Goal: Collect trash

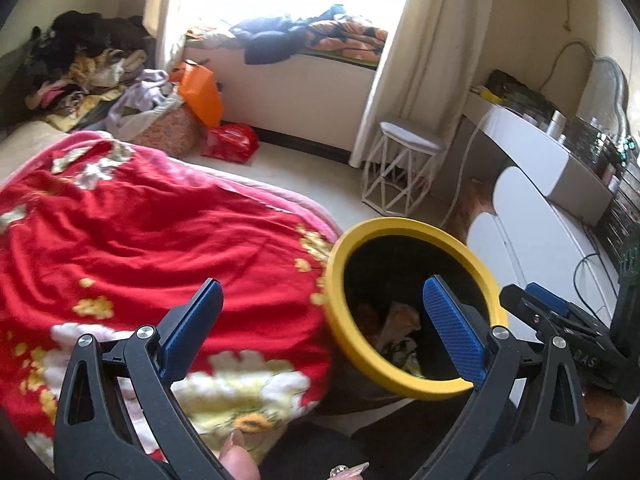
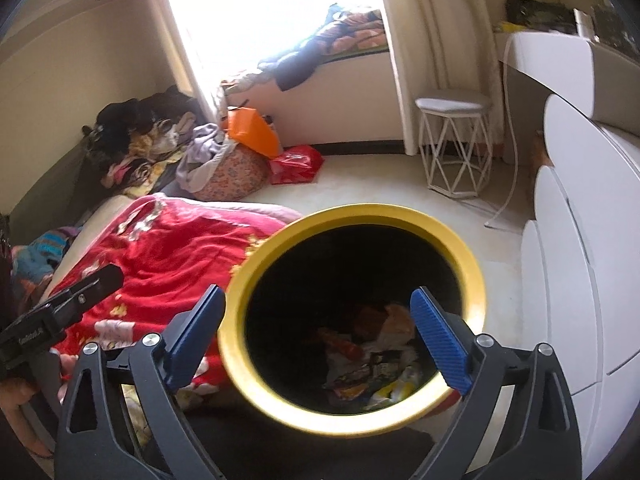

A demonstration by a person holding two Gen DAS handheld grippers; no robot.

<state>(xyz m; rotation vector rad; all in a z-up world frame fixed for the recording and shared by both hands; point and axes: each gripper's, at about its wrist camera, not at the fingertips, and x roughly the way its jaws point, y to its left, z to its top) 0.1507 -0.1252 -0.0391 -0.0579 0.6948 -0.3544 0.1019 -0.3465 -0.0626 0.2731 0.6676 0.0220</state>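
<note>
Both tools wide, nothing held: right tool (image 2: pixel 318 334) over the bin (image 2: pixel 280 240), left tool (image 1: pixel 324 322) by its rim. Wrappers (image 2: pixel 372 364) at bin bottom, bin right of bed (image 1: pixel 140 232). Probably drop done; back away clear of rim, scan floor.

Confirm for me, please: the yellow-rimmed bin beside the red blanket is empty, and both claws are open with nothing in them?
Not quite: the yellow-rimmed bin already holds wrappers and crumpled paper, as the right wrist view shows. It does stand beside the red blanket, and the left claw and right claw are open and empty.
</note>
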